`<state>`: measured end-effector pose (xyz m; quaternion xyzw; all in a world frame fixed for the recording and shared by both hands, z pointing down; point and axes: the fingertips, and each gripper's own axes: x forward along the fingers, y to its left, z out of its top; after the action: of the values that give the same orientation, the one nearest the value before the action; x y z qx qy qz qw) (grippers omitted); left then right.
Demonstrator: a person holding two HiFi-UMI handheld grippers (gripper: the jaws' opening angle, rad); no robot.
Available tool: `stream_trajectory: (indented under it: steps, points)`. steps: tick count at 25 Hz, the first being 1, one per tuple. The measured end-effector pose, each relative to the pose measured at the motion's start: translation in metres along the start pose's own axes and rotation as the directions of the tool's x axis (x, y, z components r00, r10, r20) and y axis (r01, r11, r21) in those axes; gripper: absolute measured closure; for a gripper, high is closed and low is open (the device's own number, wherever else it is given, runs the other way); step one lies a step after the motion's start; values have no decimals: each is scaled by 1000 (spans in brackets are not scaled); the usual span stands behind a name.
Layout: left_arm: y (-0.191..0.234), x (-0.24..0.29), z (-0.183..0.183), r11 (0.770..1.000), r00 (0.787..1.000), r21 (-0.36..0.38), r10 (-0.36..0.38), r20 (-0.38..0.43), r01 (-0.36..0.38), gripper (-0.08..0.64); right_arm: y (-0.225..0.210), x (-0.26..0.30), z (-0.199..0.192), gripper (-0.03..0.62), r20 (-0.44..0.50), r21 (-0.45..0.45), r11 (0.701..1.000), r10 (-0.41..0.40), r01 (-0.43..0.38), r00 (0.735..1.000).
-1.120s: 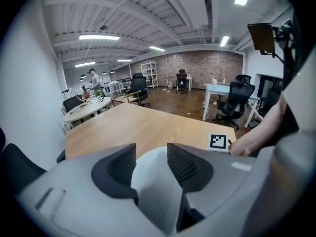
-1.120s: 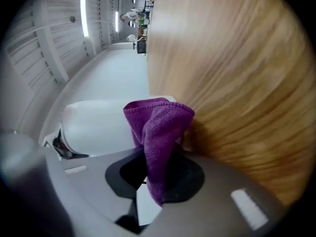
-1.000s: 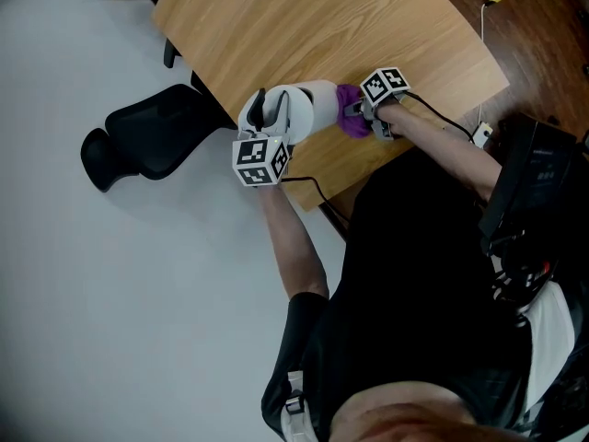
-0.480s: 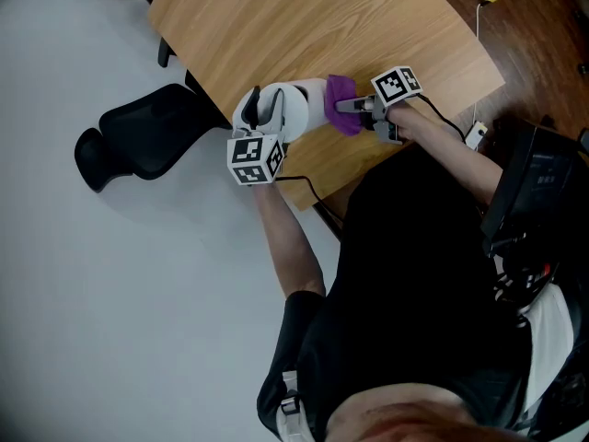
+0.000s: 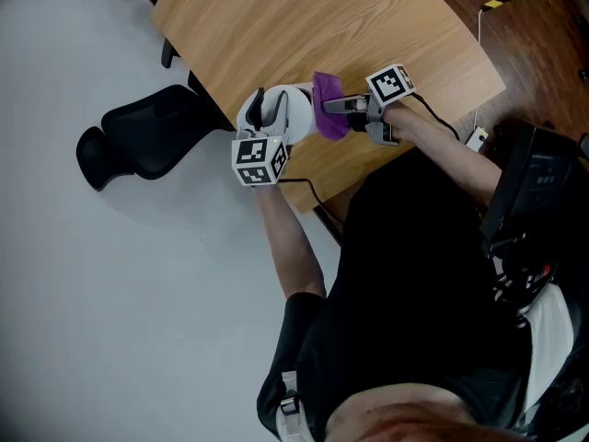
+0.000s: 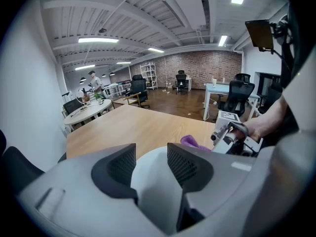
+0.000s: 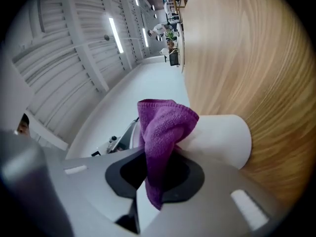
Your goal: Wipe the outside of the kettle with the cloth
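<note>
A white kettle (image 5: 293, 109) stands near the front edge of the wooden table (image 5: 304, 26). My left gripper (image 5: 266, 125) reaches it from the table's edge, and its jaws close on the kettle's white body (image 6: 152, 184), which fills the gap between them. My right gripper (image 5: 333, 107) is shut on a purple cloth (image 5: 326, 118). The cloth (image 7: 163, 130) hangs out of the right jaws and lies against the top of the kettle (image 7: 219, 137). In the left gripper view the cloth (image 6: 194, 143) peeks over the kettle, with the right gripper (image 6: 224, 138) behind it.
A black office chair (image 5: 147, 136) stands on the grey floor just left of the table's edge. Cables run from both grippers. Black equipment (image 5: 538, 182) sits at the person's right. Far desks and chairs (image 6: 232, 95) fill the room beyond.
My right gripper has risen along the kettle's side with the cloth, which now sits higher and further left on the kettle. The left gripper and the kettle have stayed put.
</note>
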<state>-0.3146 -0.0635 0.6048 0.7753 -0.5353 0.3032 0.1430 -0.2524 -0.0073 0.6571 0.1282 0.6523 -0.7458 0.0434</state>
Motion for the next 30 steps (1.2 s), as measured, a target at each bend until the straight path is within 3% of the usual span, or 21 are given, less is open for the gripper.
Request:
stream_trajectory:
  steps: [4,7,9,12,15,20,22,24,26,28,30]
  points:
    - [-1,-2,0,1000,1000,5,2,4,-2,460,-38,-5,8,538,6,23,997,-79,79,997]
    - [-2,-3,-1,1000,1000,5,3,7,-3,460,-85,-10,19,542,-2,-43,980,-196,196,981]
    - [-2,-3,-3,1000,1000,5,3,10,-3,460,-113,-15,21,545,-9,-39,955,-295,294,955]
    - [-1,-4,-5,1000,1000,6,2,13,-2,460,-154,-23,18,546,-31,-57,896,-442,440,897]
    - [0,-3,-5,1000,1000,9,1,18,-1,460,-170,-25,18,548,-34,-75,868,-493,490,869]
    - [2,-7,-10,1000,1000,1,-4,7,4,460,-174,-22,13,548,-22,-71,869,-492,490,870]
    - [2,-8,-8,1000,1000,-3,-6,6,6,460,-163,-24,9,547,-7,-49,888,-458,457,889]
    - [2,-4,-1,1000,1000,2,-11,8,11,477,-123,-24,12,546,27,-45,935,-352,352,936]
    - [0,0,4,1000,1000,9,-15,6,15,480,-61,-24,10,546,53,-31,982,-183,185,982]
    - [-1,2,4,1000,1000,6,-18,0,18,479,-4,-22,-5,546,51,73,995,-78,74,996]
    - [1,1,0,1000,1000,-1,-20,-6,20,477,23,-12,-19,546,28,134,990,-54,50,998]
